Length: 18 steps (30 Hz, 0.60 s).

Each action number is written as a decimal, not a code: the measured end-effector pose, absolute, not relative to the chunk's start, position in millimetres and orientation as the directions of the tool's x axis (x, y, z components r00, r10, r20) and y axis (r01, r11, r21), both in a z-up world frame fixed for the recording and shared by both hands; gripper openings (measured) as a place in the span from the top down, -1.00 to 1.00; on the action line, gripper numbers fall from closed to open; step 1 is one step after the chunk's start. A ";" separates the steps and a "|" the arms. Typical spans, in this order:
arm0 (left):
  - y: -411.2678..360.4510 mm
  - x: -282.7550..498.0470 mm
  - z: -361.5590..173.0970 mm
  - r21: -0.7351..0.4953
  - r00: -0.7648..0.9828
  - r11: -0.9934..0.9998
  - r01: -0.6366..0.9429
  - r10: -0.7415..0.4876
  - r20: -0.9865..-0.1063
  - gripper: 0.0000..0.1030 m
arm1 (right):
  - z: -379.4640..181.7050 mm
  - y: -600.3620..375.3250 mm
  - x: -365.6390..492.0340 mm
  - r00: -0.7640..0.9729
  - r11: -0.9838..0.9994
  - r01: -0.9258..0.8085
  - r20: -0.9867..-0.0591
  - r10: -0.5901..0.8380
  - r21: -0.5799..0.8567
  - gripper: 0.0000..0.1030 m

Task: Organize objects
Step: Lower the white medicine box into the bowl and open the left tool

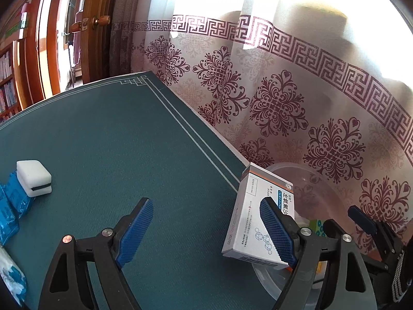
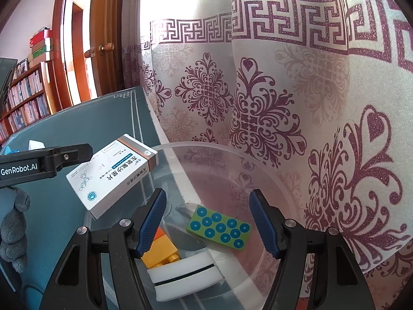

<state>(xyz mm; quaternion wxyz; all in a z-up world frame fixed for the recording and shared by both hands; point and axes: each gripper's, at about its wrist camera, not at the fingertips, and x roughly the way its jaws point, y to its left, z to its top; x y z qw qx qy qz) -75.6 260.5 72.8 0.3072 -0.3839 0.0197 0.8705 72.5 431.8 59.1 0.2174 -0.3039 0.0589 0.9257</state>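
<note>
Medicine box, one, tilts over the tub beside my spread left tongs; right tongs spread above one sponge.

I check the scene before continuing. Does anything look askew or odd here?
Yes. The white medicine box is tilted over the clear bin's rim, apparently in mid-air, held by neither open hand-held gripper: left, right.

My left wrist camera faces along the green table, my right looks down into the clear tub close up; both catch the medicine box.
</note>
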 end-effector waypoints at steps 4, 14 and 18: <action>244.0 -87.0 72.1 -0.211 -0.559 -0.852 -0.480 0.482 -0.675 -0.71 | 58.6 431.6 72.1 -0.721 -0.899 -0.437 -0.590 0.364 -0.021 -0.33; 260.6 -92.2 51.4 -0.167 -0.525 -0.852 -0.496 0.448 -0.724 -0.71 | 58.7 428.2 72.0 -0.727 -0.903 -0.429 -0.586 0.358 -0.020 -0.33; 275.8 -79.9 53.9 -0.143 -0.516 -0.824 -0.548 0.468 -0.717 -0.71 | 58.8 429.0 72.2 -0.727 -0.902 -0.432 -0.585 0.359 -0.016 -0.33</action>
